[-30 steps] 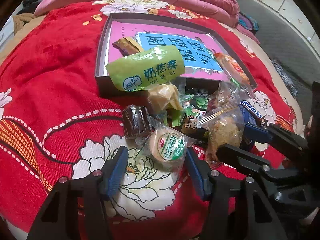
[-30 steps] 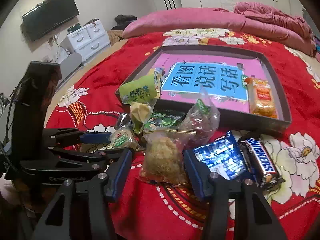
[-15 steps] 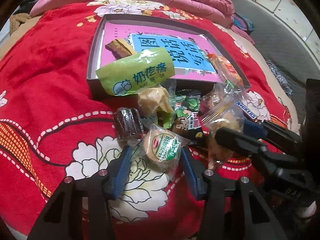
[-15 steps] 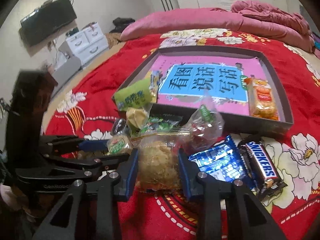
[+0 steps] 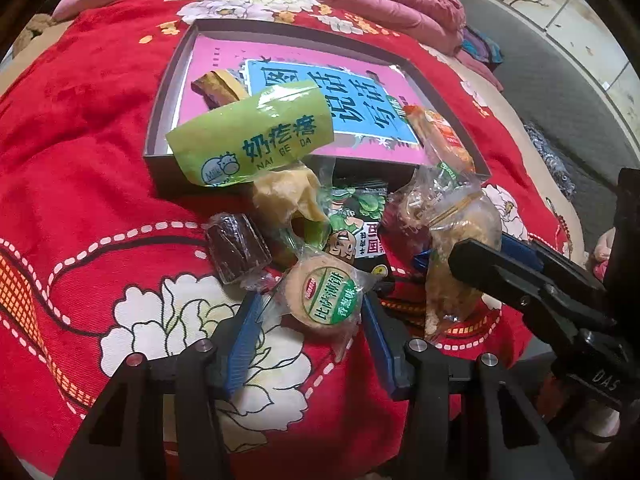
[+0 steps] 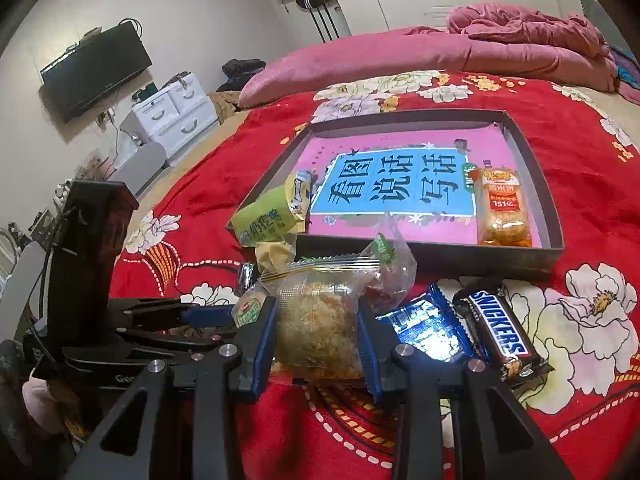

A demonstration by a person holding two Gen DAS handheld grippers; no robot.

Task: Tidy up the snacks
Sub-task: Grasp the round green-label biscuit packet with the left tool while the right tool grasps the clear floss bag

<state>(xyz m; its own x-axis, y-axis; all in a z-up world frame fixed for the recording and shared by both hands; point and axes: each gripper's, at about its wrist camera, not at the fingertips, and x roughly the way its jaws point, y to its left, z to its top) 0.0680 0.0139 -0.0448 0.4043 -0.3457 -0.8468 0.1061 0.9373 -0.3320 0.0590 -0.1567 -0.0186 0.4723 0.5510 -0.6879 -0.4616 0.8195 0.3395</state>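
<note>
My left gripper (image 5: 310,308) is shut on a round biscuit packet with a green label (image 5: 326,300); it also shows in the right wrist view (image 6: 250,308). My right gripper (image 6: 318,324) is shut on a clear zip bag of crumbly yellow snack (image 6: 320,320), also seen in the left wrist view (image 5: 460,248). Behind lies a dark shallow box (image 6: 536,184) lined with a pink and blue book (image 6: 400,188). It holds an orange snack pack (image 6: 502,208) and a brown-yellow bar (image 5: 216,88). A green milk-candy bag (image 5: 252,140) leans on the box's front rim.
On the red flowered bedspread (image 5: 80,160) lie a brown wrapped cake (image 5: 236,248), a yellow lumpy packet (image 5: 288,196), a green-black packet (image 5: 356,220), a blue packet (image 6: 428,324) and a Snickers bar (image 6: 498,328). Pink bedding (image 6: 400,56) lies behind; white drawers (image 6: 172,116) stand far left.
Both grippers moved forward and closed: the left onto the round biscuit packet, the right onto the clear zip bag.
</note>
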